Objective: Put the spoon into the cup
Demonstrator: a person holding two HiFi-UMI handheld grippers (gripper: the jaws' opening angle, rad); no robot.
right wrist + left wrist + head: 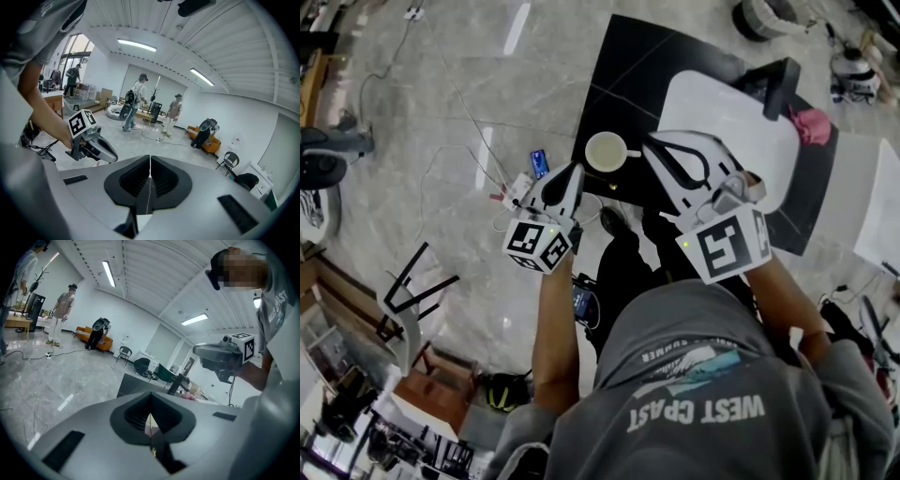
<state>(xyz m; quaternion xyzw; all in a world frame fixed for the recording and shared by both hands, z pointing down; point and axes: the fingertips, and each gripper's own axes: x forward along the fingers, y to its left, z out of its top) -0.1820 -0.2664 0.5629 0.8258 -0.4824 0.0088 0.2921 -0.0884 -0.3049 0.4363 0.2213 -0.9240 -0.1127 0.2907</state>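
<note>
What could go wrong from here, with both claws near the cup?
1. No spoon shows in any view, and the left claw and right claw are both shut with nothing visibly held; you may be working without it.
2. The cup stands near the black table's edge, close to both claws; a bump could knock it off.

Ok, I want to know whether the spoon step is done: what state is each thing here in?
Cup: upright on the black table, no spoon showing in it.
Left gripper: shut, nothing between the jaws.
Right gripper: shut, nothing between the jaws.
Spoon: not seen in any view.
</note>
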